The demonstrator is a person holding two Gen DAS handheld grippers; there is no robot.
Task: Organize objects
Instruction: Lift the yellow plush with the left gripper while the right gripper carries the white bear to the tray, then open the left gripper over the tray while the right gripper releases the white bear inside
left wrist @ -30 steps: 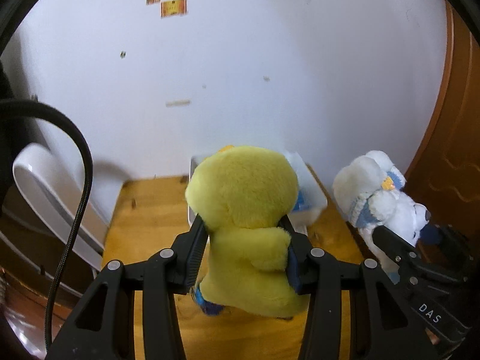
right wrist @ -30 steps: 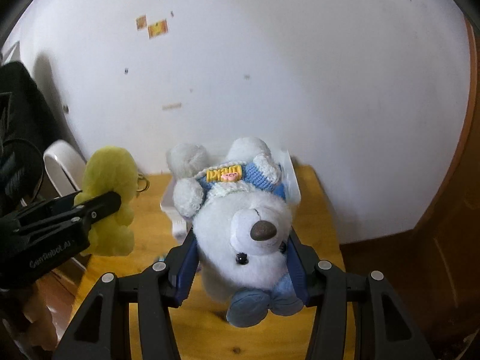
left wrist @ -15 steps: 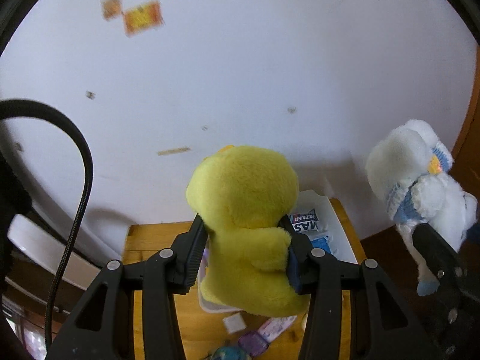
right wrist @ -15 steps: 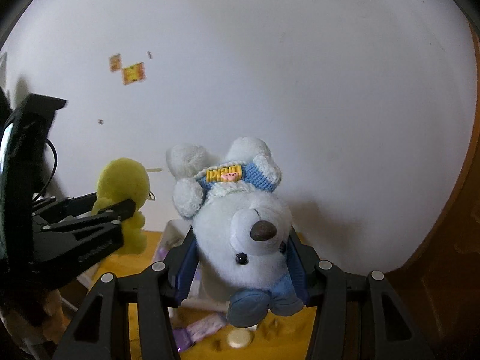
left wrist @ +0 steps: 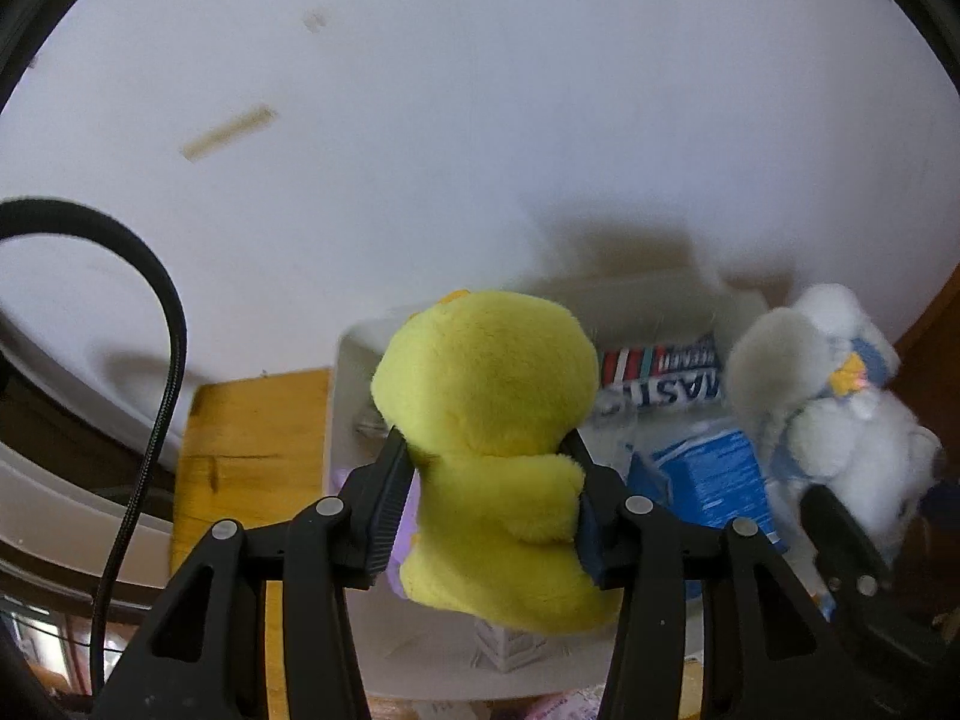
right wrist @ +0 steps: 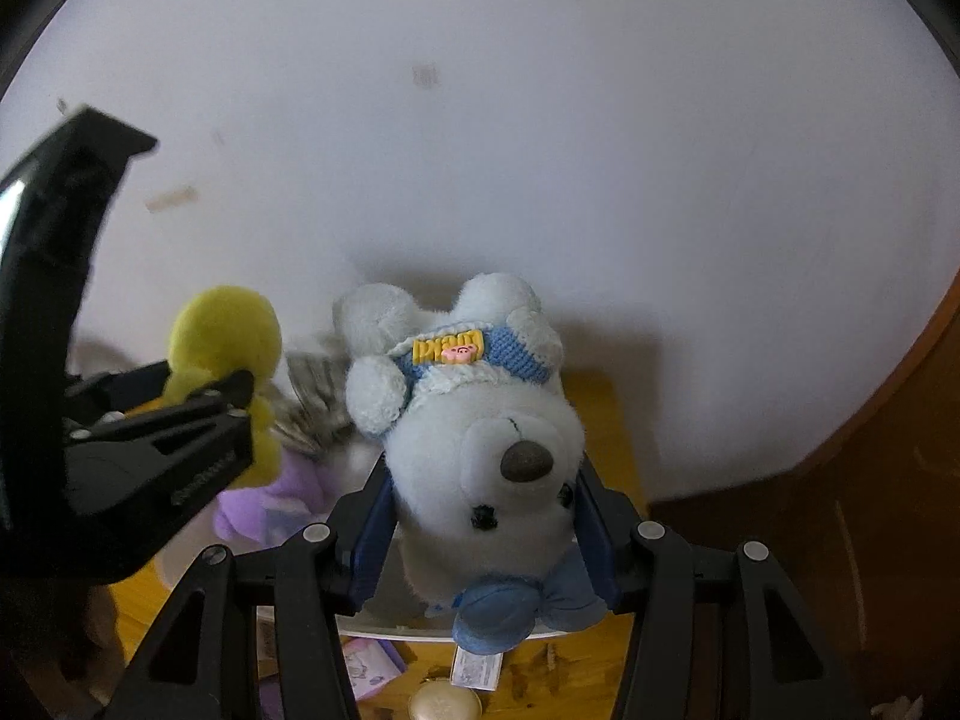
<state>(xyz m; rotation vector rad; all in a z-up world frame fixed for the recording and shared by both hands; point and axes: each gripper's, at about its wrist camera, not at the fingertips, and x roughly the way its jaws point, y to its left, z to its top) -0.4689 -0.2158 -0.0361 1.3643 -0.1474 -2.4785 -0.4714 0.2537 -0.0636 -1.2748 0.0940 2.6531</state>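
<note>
Since a second ago both grippers have swung in over the white bin (left wrist: 345,396); before, it sat farther off on the wooden table (left wrist: 252,420), now it fills the lower view under both toys. Wall marks have slid up and out of frame.

Left side: black cable (left wrist: 171,324) loops at the edge of the left wrist view. Left gripper (left wrist: 489,486) grasps the yellow plush (left wrist: 486,414) at its waist, pads on both sides; the jaws are opening slightly, with the plush between them and the pads pressing it. Plush hangs over the left part of the bin, back of its head to the camera. Something purple (right wrist: 270,498) lies in the bin beneath it.

Middle: a red, white and teal pack (left wrist: 660,372) and a blue box (left wrist: 714,480) lie in the bin, both blurred.

Right: right gripper (right wrist: 483,516) is clamped on the white bear (right wrist: 480,444) at its head, the bear upside down, blue bow (right wrist: 510,606) nearest the camera, blue knit band with yellow badge (right wrist: 447,348) up top. Bear hangs over the right part of the bin, near the yellow plush, apart from it. Small packets and a round gold thing (right wrist: 444,705) lie on the table in front of the bin.
</note>
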